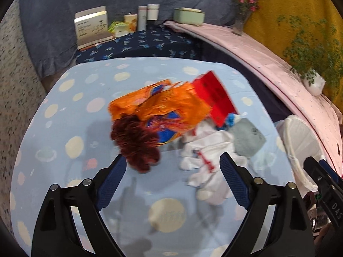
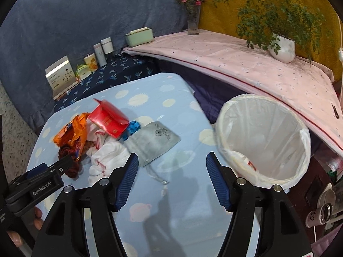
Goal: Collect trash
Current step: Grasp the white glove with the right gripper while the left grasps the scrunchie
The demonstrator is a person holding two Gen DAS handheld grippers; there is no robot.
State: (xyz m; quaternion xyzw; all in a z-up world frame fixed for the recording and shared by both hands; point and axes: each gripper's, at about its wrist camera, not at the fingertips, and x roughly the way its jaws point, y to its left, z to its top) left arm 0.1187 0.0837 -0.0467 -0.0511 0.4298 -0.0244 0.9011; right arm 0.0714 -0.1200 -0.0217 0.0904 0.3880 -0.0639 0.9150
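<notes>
A pile of trash lies on the light blue spotted table [image 1: 85,128]: an orange wrapper [image 1: 163,107], a dark red crinkled wrapper [image 1: 137,141], a red box [image 1: 212,96], white crumpled paper [image 1: 205,156], a grey pouch [image 1: 246,139] and a small blue scrap [image 1: 230,120]. My left gripper [image 1: 172,167] is open just short of the pile, empty. My right gripper [image 2: 170,163] is open and empty, between the grey pouch [image 2: 154,141] and the white lined bin [image 2: 263,139]. The left gripper [image 2: 53,169] also shows in the right wrist view, next to the dark red wrapper [image 2: 68,160].
A dark blue patterned surface [image 1: 139,42] at the back holds a box [image 1: 91,25], cans and a mint tissue box [image 1: 188,16]. A pink-covered ledge [image 2: 246,64] carries a flower vase [image 2: 193,19] and a potted plant [image 2: 283,47]. Cans [image 2: 321,212] lie at the lower right.
</notes>
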